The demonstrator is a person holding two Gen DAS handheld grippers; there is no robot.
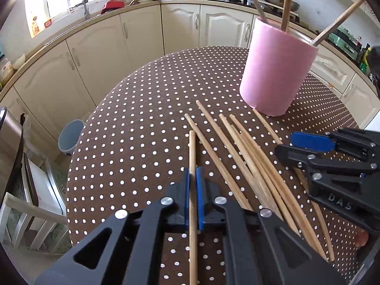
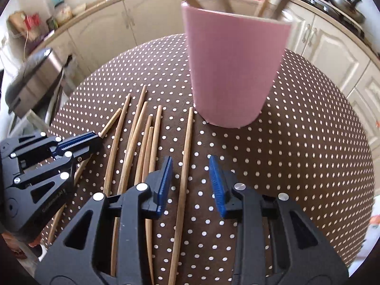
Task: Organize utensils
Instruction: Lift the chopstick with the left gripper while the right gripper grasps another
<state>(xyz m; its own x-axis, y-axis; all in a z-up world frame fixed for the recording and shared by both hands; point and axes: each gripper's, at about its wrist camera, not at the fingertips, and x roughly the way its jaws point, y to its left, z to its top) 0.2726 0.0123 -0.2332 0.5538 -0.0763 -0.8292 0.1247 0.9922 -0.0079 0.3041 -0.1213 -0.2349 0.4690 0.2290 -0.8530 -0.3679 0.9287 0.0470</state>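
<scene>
A: Why is the left claw (image 1: 192, 178) pinched so tight?

B: Its blue pads are clamped on a single chopstick (image 1: 192, 156) — the stick runs straight up between them, tip poking out ahead, so it can be lifted without dragging its neighbours.

A: And the right claw (image 2: 190, 178)?

B: Its jaws stand apart, straddling the lone chopstick (image 2: 184, 178) that lies nearest the cup. The pads don't touch it yet; I judge it's lining up a grab of its own.

A: The other sticks?

B: A loose fan of chopsticks (image 1: 249, 156) lies flat on the dotted table (image 1: 130, 130) between the two claws, some crossing one another — likely why each claw goes for an outer stick.

A: Where do they go?

B: Probably into the pink cup (image 1: 277, 71) standing upright just beyond the fan; several chopsticks already lean inside it.
</scene>
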